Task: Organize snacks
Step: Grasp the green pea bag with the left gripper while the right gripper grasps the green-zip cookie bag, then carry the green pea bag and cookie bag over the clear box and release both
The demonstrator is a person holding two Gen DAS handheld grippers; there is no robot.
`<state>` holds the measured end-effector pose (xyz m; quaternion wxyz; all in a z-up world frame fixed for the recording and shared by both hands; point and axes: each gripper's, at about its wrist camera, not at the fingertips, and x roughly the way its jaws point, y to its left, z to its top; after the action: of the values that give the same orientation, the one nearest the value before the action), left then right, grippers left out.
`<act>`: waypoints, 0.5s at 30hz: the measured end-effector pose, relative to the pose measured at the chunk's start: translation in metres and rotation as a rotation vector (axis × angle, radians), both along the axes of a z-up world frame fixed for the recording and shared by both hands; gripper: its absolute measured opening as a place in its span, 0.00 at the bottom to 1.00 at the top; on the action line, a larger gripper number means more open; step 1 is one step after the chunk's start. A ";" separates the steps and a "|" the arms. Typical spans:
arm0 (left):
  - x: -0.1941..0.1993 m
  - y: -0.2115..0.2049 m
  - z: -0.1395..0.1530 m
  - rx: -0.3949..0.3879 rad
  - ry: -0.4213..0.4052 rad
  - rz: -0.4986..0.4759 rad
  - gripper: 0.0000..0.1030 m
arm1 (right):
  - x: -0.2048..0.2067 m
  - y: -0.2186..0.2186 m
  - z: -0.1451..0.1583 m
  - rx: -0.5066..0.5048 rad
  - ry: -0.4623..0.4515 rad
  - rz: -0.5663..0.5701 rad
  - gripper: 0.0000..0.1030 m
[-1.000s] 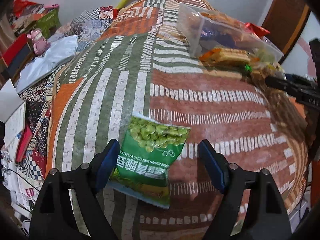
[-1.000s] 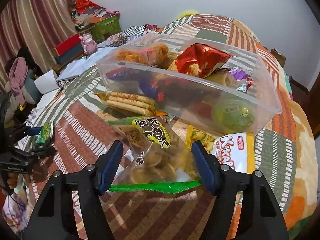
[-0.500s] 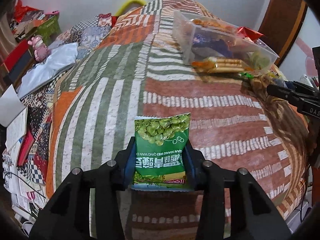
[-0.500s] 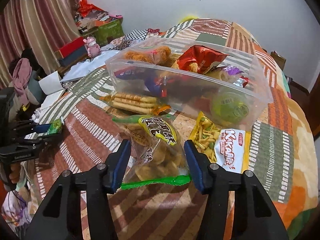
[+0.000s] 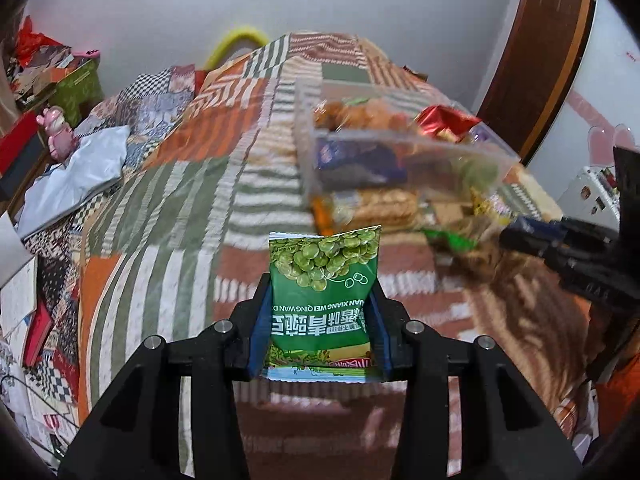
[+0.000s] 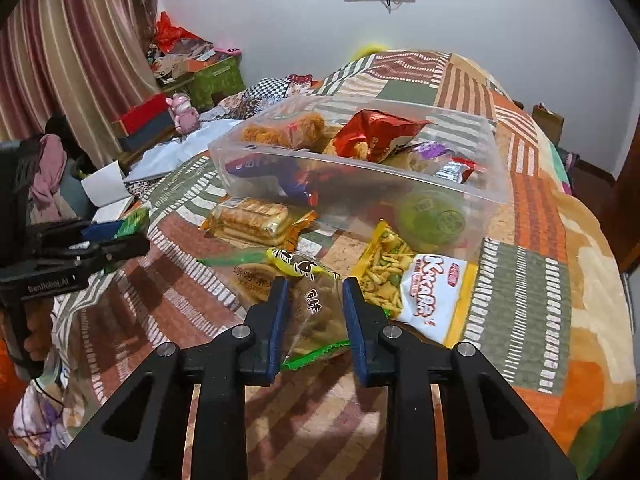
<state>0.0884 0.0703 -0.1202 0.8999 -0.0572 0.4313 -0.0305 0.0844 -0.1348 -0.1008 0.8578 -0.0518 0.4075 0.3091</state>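
My left gripper (image 5: 320,300) is shut on a green pea packet (image 5: 322,264) and holds it upright above the patchwork quilt (image 5: 168,208). It also shows at the left edge of the right wrist view, left gripper (image 6: 120,240). My right gripper (image 6: 315,284) is shut on a clear cookie bag (image 6: 308,312) with a green edge, which lies on the quilt in front of the clear bin (image 6: 360,196). The bin holds several snack packs, among them a red bag (image 6: 380,136). In the left wrist view the clear bin (image 5: 400,152) is blurred, ahead and to the right.
A biscuit packet (image 6: 256,218) and a yellow-and-white crisp bag (image 6: 416,284) lie on the quilt beside the bin. Left of the bed are boxes (image 6: 216,76), a pink toy (image 6: 184,112), a white cloth (image 5: 76,176) and papers. A wooden door frame (image 5: 552,60) stands at the right.
The left jaws closed on the green pea packet and lifted it off the quilt toward the bin. The right jaws closed on the clear cookie bag.
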 end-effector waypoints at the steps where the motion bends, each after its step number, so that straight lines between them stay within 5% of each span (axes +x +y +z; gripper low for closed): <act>1: 0.002 -0.003 0.002 -0.003 -0.006 -0.006 0.41 | 0.000 0.000 -0.001 -0.002 0.003 0.005 0.25; 6: 0.007 -0.012 0.006 -0.009 -0.017 -0.028 0.41 | 0.005 0.001 -0.007 -0.022 0.055 0.049 0.36; 10: 0.011 -0.015 0.005 -0.013 -0.011 -0.033 0.41 | 0.008 0.009 -0.018 -0.070 0.077 0.086 0.57; 15: 0.018 -0.015 0.003 -0.024 -0.006 -0.030 0.41 | 0.004 0.021 -0.028 -0.116 0.095 0.154 0.62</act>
<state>0.1061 0.0549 -0.1169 0.9000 -0.0612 0.4288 -0.0493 0.0887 -0.1134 -0.1287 0.8068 -0.1177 0.4597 0.3521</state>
